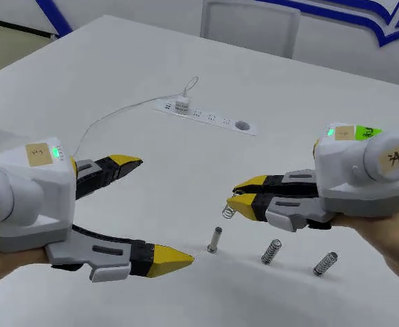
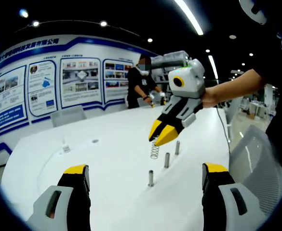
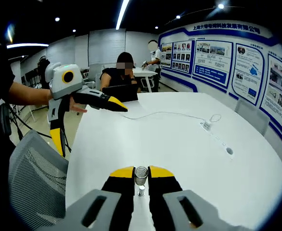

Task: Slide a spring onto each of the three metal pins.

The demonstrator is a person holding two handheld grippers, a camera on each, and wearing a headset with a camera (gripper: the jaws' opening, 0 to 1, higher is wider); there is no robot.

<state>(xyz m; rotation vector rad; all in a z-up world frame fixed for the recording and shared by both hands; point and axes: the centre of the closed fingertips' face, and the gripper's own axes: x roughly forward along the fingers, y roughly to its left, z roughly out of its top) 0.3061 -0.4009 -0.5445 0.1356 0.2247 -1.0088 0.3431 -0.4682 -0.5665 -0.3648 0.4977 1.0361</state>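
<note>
You are pinching a spring (image 1: 229, 210) in your right gripper (image 1: 240, 193), aligning it over the bare pin (image 1: 215, 240); your left gripper (image 1: 164, 210) is hovering wide open, clear.

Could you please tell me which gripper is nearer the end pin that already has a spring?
Right. The right gripper hovers close above that pin, holding a spring; the left gripper sits open beyond the bare pin.

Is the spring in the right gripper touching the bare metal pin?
Apart. The head view shows white table between the spring, held by the right gripper, and the bare metal pin.
</note>
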